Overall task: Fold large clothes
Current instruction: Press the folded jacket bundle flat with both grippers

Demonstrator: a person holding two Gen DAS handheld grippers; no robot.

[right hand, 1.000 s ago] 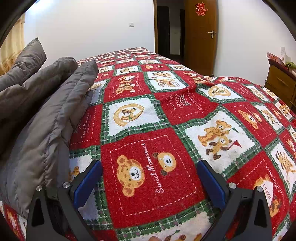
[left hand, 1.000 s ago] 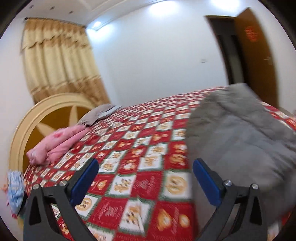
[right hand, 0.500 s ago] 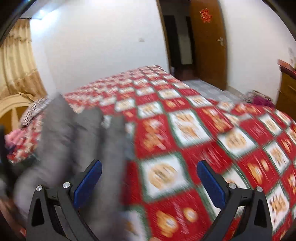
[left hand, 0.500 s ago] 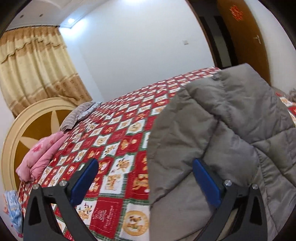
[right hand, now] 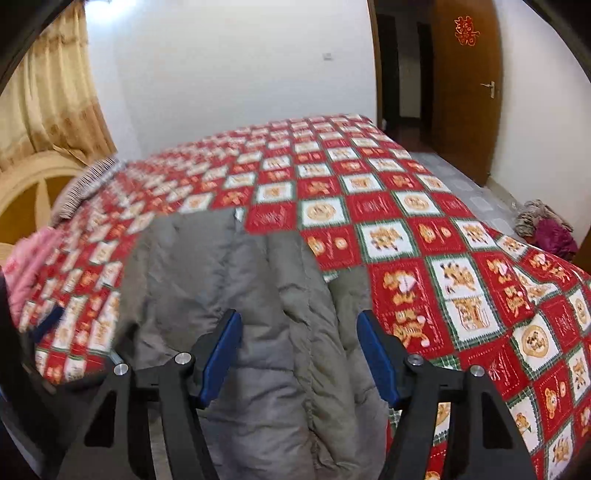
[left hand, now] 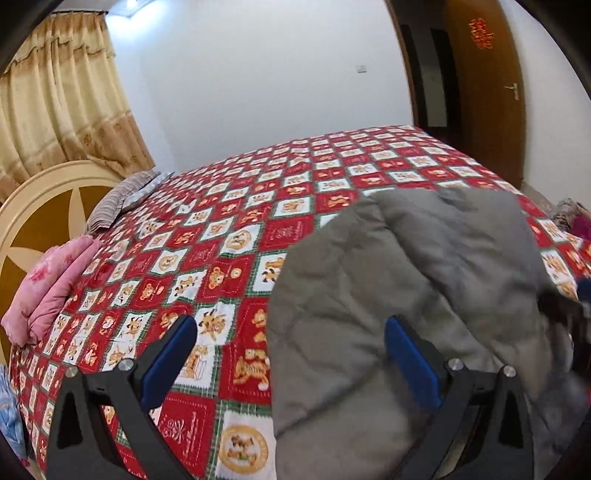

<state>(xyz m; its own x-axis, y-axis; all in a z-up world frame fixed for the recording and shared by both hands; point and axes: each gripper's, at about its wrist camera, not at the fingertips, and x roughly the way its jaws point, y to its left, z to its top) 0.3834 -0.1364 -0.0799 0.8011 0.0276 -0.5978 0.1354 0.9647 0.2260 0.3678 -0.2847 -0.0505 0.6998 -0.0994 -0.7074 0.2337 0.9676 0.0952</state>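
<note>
Two grippers hover over a grey padded coat (right hand: 236, 314) that lies bunched near the close edge of the bed, on a red-and-white checked bedspread (right hand: 424, 229) printed with little bears. The right gripper (right hand: 299, 354) has just been narrowing its jaws; grey quilting shows between the blue pads (right hand: 221, 350), though I cannot tell if they press on it. The left gripper (left hand: 291, 362) stands spread wide, one pad over the bedspread and the other over the coat's edge, gripping nothing. Some red squares carry cursive lettering (too blurred here to read). A red paper character ornament (right hand: 467, 31) hangs on the brown wooden door (right hand: 465, 92). Folded pink bedding (left hand: 51, 284) and a striped pillow (left hand: 122, 201) sit by the round headboard (left hand: 40, 206), with beige curtains (left hand: 62, 107) behind, and a heap of clothes (right hand: 546, 229) lies on the floor
</note>
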